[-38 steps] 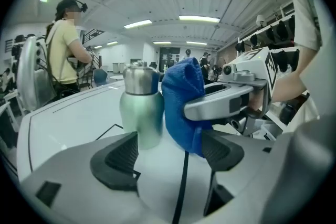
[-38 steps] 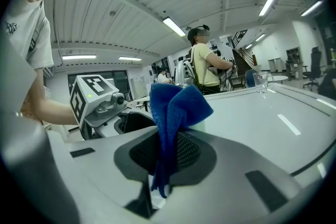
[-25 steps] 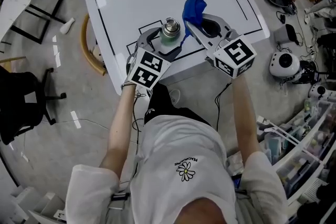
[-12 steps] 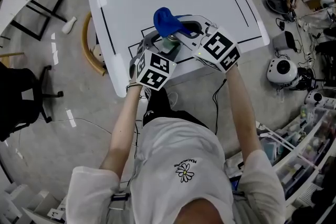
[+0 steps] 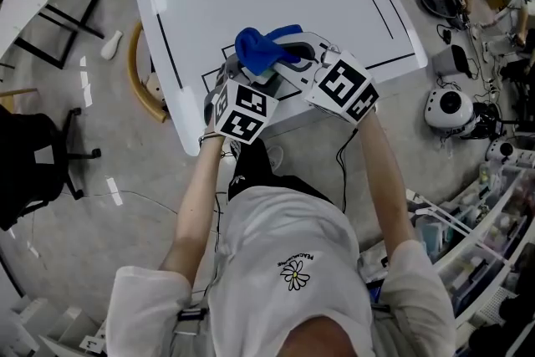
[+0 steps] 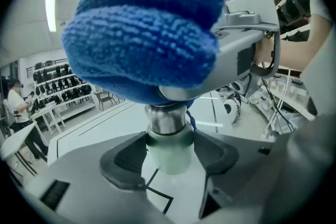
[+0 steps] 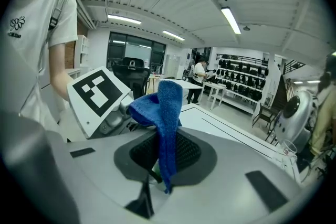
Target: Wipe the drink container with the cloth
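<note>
A white short-sleeved shirt (image 5: pixel 276 230) is worn; a small daisy print (image 5: pixel 294 272) with lettering above it is noted. Grey moulded bodies are recorded on the left gripper (image 6: pixel 168 153) and right gripper (image 7: pixel 161 157), fitted with dark ribbed pads (image 6: pixel 126 160). Black-and-white marker cubes (image 5: pixel 241 111) are mounted on both.

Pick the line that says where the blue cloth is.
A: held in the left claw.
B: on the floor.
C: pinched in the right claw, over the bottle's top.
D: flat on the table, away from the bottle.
C: the right gripper view shows the blue cloth pinched in the right claw, and the left gripper view shows it over the top of the drink bottle.
</note>
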The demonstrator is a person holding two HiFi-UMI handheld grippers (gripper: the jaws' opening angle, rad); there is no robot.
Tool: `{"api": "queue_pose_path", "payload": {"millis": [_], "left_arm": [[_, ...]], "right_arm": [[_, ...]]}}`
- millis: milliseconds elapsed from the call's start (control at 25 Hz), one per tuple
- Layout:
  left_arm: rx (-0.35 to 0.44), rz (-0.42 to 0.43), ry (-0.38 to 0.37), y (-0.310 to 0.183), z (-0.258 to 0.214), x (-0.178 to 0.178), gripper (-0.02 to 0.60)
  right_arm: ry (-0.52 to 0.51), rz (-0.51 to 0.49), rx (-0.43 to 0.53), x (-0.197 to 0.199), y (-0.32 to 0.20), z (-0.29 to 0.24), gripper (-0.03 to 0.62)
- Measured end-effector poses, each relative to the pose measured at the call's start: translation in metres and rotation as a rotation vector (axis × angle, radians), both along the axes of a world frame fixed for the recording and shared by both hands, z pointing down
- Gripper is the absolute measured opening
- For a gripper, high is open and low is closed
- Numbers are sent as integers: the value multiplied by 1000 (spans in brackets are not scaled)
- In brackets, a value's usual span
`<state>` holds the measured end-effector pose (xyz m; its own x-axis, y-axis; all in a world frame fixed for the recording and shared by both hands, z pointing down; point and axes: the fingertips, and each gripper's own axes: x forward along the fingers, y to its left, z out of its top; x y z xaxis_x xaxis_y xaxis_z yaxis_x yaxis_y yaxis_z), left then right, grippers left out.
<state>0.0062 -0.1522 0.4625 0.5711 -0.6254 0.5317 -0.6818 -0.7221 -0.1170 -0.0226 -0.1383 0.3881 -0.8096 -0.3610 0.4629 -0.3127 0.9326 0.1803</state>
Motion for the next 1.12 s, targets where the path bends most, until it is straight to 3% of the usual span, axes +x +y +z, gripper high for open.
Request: {"api": "queue_pose_path", "payload": {"millis": [480, 640, 880, 1120], "left_arm": [[16, 2, 29, 1, 0, -1, 273], [16, 19, 45, 1, 0, -3, 268], [-97, 5, 142, 2, 20, -16, 314], [-158, 26, 138, 4, 34, -4, 319]], "right_arm": [[-23, -9, -60, 19, 22, 14, 43], [-87, 97, -69, 46, 11, 9, 43], [-153, 277, -162, 80, -10, 25, 43], [-188, 276, -209, 68, 0, 41, 43]]}}
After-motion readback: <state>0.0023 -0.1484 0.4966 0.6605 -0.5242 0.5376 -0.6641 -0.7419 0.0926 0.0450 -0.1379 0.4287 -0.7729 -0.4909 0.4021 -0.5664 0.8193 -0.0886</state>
